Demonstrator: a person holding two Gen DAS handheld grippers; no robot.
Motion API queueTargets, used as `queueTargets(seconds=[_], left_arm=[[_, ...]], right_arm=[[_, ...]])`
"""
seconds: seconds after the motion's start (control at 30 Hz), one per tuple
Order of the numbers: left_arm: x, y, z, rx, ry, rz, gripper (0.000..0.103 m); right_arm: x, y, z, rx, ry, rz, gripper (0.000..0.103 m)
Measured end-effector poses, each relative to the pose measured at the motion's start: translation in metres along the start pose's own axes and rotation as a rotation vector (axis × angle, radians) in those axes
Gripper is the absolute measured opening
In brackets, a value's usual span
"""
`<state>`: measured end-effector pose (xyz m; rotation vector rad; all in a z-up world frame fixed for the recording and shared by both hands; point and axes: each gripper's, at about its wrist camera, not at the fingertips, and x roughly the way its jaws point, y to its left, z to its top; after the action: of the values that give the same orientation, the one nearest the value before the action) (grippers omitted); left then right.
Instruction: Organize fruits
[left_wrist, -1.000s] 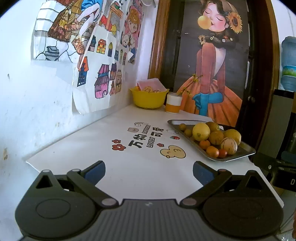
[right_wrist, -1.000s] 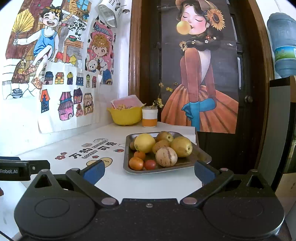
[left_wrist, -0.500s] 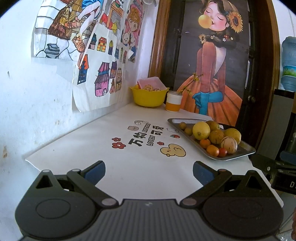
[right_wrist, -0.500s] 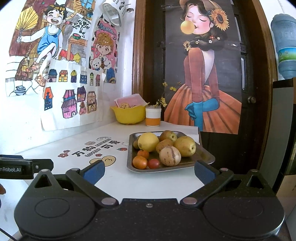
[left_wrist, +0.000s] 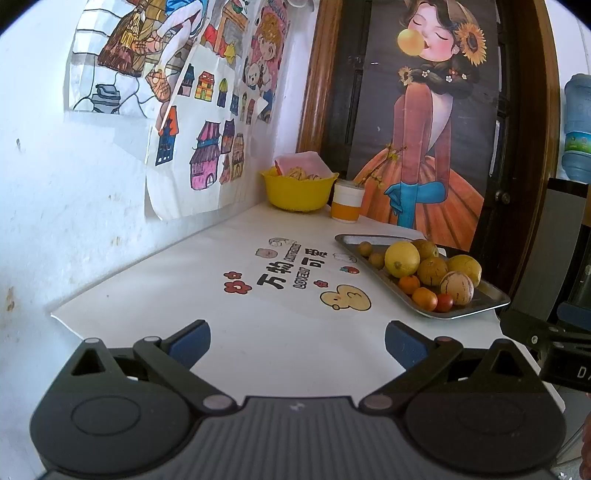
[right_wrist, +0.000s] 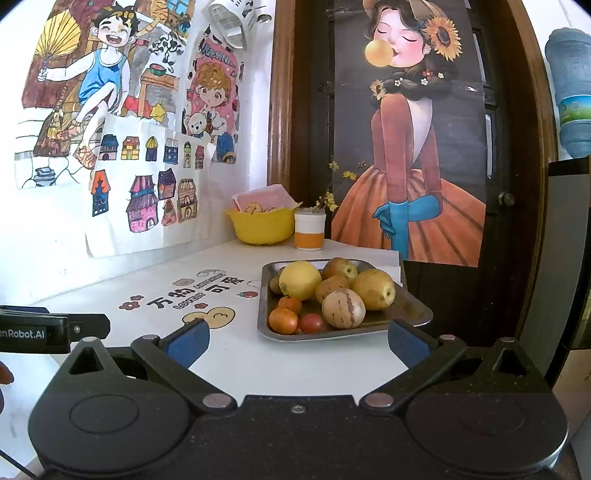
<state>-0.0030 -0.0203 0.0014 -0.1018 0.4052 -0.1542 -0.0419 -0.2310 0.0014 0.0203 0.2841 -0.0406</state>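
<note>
Ahead: fruit tray (right_wrist: 413, 314) just beyond right gripper (right_wrist: 297, 341) | both grippers wide, empty

Yellow bowl (right_wrist: 261, 229), brown-striped tan fruit (right_wrist: 343, 308)

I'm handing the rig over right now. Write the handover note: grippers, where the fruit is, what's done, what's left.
Left gripper: open, empty, above the white table, left of the tray.
Right gripper: open, empty, facing the tray's near edge.
Fruit: all on the metal tray. Lemon, striped melon, pear, two brownish fruits behind, two oranges, a cherry tomato, small fruits at the far left.
Yellow bowl and cup stand at the back; the bowl already holds something.
Done: nothing visibly sorted.
Left: all of the sorting; the right gripper is nearest the tray.
</note>
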Motion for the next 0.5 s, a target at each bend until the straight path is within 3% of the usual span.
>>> queueTargets(seconds=[0.5], left_arm=[[-0.0019,-0.0045,-0.0016,0.01,0.012,0.013,0.103]], right_arm=[[-0.0002,0.0017,0.0,-0.001,0.0,-0.003,0.102]])
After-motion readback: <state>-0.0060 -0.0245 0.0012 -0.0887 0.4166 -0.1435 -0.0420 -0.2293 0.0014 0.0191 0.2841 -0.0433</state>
